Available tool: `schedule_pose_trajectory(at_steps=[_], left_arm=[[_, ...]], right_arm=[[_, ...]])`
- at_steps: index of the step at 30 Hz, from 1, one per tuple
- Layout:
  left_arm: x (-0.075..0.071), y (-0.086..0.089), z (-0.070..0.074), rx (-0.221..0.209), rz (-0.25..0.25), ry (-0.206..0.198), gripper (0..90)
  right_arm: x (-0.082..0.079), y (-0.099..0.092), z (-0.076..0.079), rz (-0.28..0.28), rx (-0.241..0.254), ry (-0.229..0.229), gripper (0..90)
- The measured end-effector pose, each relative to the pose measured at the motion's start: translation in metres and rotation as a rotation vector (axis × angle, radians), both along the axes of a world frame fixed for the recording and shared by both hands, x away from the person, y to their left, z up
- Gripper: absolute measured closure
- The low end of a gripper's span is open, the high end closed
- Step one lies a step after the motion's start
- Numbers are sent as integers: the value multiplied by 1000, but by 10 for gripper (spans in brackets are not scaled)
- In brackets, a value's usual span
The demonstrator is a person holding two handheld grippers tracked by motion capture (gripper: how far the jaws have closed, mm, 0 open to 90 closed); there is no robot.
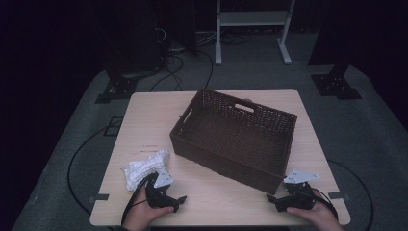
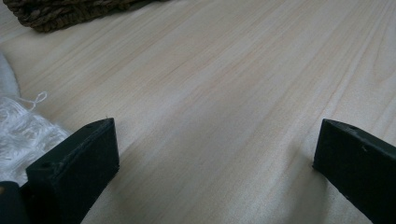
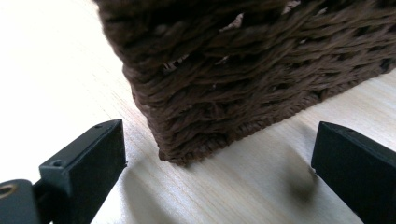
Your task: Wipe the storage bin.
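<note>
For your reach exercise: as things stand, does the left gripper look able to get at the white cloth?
Probably yes. The left gripper is open, low over the table, and the white cloth lies right beside it with nothing between them. The basket stands off to the other side.

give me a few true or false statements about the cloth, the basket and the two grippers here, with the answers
1. The white cloth lies inside the wicker basket. False: it lies on the table, to the left of the basket.
2. The left gripper has its jaws spread apart with only bare table between them. True.
3. The right gripper is clamped on the basket's rim. False: its jaws are open and face a lower corner of the basket, holding nothing.
4. The basket has nothing in it. True, as far as the high view shows.
5. The cloth sits beside the left gripper, at its left in the left gripper view. True.
</note>
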State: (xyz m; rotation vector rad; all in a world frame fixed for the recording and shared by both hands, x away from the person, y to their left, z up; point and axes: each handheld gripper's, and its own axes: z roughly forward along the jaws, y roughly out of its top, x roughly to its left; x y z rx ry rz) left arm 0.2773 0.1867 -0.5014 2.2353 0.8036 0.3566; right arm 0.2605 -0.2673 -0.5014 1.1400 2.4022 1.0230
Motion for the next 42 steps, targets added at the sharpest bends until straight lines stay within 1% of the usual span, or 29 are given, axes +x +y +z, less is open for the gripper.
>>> schedule_pose_trajectory(at_steps=[5,8,11,21,22,23,25,26,27,28,30,33,36,38,40,42], left_arm=[[0,0,0,1,0,1,0],[0,0,0,1,-3,1,0],[0,0,0,1,-4,2,0],[0,0,0,0,6,-1,0],[0,1,1,-3,5,-7,9],[0,1,1,-9,5,-8,39],[0,2,2,-5,4,-6,64],[0,2,3,-3,2,-4,73],[0,3,4,-5,5,-4,107],[0,3,4,-3,6,-2,133],[0,5,5,-3,6,-3,149],[-1,7,7,-6,8,3,220],[-2,9,7,-7,8,-12,251],[-3,10,8,-6,7,-6,265],[-4,12,9,-10,3,2,304],[-5,13,11,-15,2,-14,315]], right_arm=[[0,1,-3,3,0,-19,28],[0,2,-3,10,-18,-32,28],[1,2,-4,20,-17,-34,28],[1,1,-4,5,-18,-33,31],[1,1,-3,3,-19,-34,36],[1,1,-3,3,-17,-35,43],[1,2,-3,10,-11,-36,70],[0,2,-3,16,-6,-36,104],[-1,3,-3,23,1,-41,140],[-1,3,-2,28,3,-44,137],[0,4,-3,25,4,-45,134],[0,5,-2,19,4,-43,133],[0,5,-3,19,5,-43,131],[1,5,-3,21,5,-42,131],[1,4,-2,21,5,-42,131],[1,4,-3,22,5,-43,131]])
